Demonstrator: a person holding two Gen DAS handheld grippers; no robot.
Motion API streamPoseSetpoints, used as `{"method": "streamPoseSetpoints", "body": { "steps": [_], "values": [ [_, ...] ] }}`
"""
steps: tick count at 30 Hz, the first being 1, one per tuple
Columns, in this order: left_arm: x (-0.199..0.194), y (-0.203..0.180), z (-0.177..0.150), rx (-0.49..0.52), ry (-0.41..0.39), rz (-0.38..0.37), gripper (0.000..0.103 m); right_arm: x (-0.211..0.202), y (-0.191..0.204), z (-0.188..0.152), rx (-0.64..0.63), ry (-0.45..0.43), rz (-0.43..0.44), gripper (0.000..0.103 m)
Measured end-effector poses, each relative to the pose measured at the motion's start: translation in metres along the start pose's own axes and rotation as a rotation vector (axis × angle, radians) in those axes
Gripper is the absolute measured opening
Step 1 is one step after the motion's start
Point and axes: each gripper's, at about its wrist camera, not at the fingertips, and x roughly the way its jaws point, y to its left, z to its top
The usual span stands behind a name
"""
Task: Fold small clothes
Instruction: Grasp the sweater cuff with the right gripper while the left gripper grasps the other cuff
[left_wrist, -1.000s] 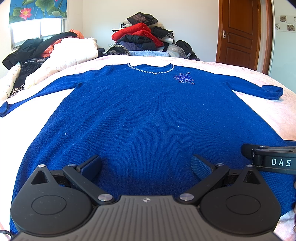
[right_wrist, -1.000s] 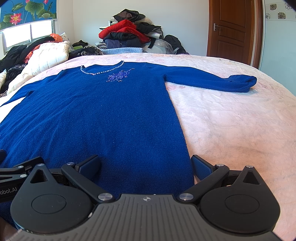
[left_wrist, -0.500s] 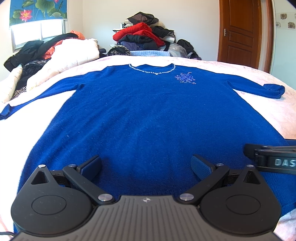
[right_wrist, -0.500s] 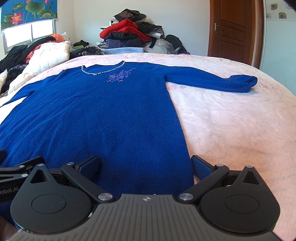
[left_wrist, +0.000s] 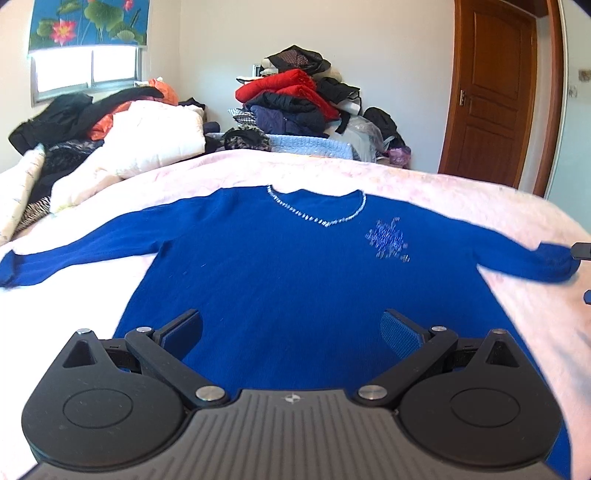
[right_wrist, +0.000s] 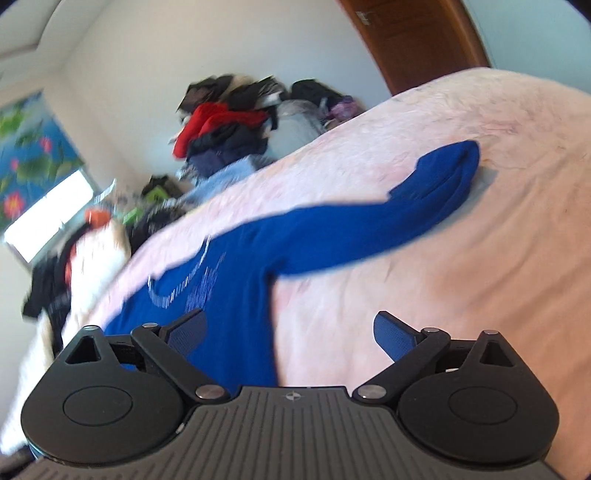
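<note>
Hovering over the blue sweater, left gripper and right gripper both wide-jawed, right just narrowing, empty.

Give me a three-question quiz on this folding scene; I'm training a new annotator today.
1. True or false: the blue sweater lies spread flat, sleeves out.
2. What does the right gripper hold: A the sleeve, B nothing, C the hem?
3. Which sleeve is the right gripper nearest?

Key
1. True, on the pink bedspread.
2. B: jaws wide, having just narrowed slightly, with nothing gripped; the left gripper is open too.
3. The sweater's sleeve toward the door.
</note>
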Motion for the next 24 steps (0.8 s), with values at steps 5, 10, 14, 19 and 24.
{"method": "streamPoseSetpoints", "body": {
  "steps": [5, 10, 14, 19, 24],
  "values": [
    [0.028, 0.002, 0.017, -0.084, 0.046, -0.066, 0.103, 0.041, -0.054, 0.064, 0.21, -0.003, -0.017, 0.089],
    [0.049, -0.006, 0.022, -0.101, 0.072, -0.09, 0.103, 0.08, -0.103, 0.099, 0.425, -0.006, 0.03, 0.081],
    [0.064, -0.015, 0.023, -0.101, 0.106, -0.097, 0.103, 0.108, -0.122, 0.112, 0.44, 0.004, -0.012, 0.079],
    [0.083, -0.024, 0.021, -0.094, 0.151, -0.086, 0.103, 0.133, -0.139, 0.107, 0.475, 0.069, -0.029, 0.078],
    [0.097, -0.031, 0.029, -0.124, 0.175, -0.12, 0.103, 0.142, -0.138, 0.108, 0.429, 0.073, -0.045, 0.027]
  ]
}}
